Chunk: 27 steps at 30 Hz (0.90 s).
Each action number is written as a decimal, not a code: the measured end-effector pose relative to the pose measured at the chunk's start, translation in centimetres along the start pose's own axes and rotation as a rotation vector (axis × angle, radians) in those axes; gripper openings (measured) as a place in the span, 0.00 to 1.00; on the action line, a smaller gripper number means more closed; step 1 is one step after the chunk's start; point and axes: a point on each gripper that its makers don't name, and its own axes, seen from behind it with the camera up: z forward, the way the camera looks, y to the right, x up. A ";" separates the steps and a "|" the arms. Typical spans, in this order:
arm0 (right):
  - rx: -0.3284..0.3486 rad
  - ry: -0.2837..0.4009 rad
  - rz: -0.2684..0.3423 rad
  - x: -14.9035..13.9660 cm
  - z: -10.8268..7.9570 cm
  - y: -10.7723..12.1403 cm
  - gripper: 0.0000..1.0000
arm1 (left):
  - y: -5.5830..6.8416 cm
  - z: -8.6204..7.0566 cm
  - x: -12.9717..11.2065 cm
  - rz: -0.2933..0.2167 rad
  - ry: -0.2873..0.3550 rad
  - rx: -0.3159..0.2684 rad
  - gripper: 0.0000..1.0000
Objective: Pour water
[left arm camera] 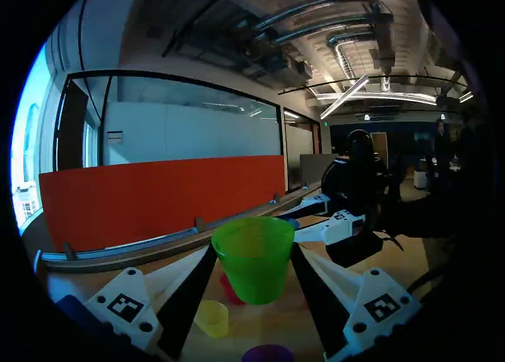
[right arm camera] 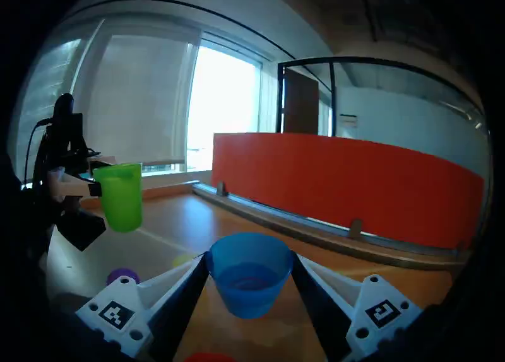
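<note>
Gripping the water-holding blue cup (right arm camera: 249, 289) upright in the clenched right gripper (right arm camera: 249, 261) and the green cup (left arm camera: 254, 270) upright in the clenched left gripper (left arm camera: 254, 251), holding green well apart to blue's left, probably needing bringing together before tipping.

Five plastic cups are in sight: one green cup (left arm camera: 254, 264), one blue cup (right arm camera: 250, 281), one yellow cup (left arm camera: 213, 318), one purple cup (left arm camera: 268, 353) and one red cup (left arm camera: 228, 291). There are two grippers, the left gripper (left arm camera: 252, 247) and the right gripper (right arm camera: 250, 258), each with two fingers (left arm camera: 189, 292). One wooden bench (right arm camera: 189, 223) lies beneath, with one orange panel (right arm camera: 347, 179) along its far edge.
</note>
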 end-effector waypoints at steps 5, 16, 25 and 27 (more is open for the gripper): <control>0.002 0.022 -0.006 1.0 0.0 -0.2 0.92 | 0.0 0.1 0.0 -0.002 -0.001 -0.002 0.85; 0.008 0.060 -0.006 2.2 -0.2 -0.4 0.92 | 0.1 0.1 -0.2 -0.001 -0.004 -0.003 0.85; 0.016 0.095 -0.003 3.3 -0.5 -0.7 0.92 | 0.1 0.1 -0.1 -0.003 0.000 -0.002 0.85; 0.019 0.101 0.001 3.4 -0.6 -0.7 0.92 | 0.1 0.0 -0.1 -0.003 0.000 -0.002 0.85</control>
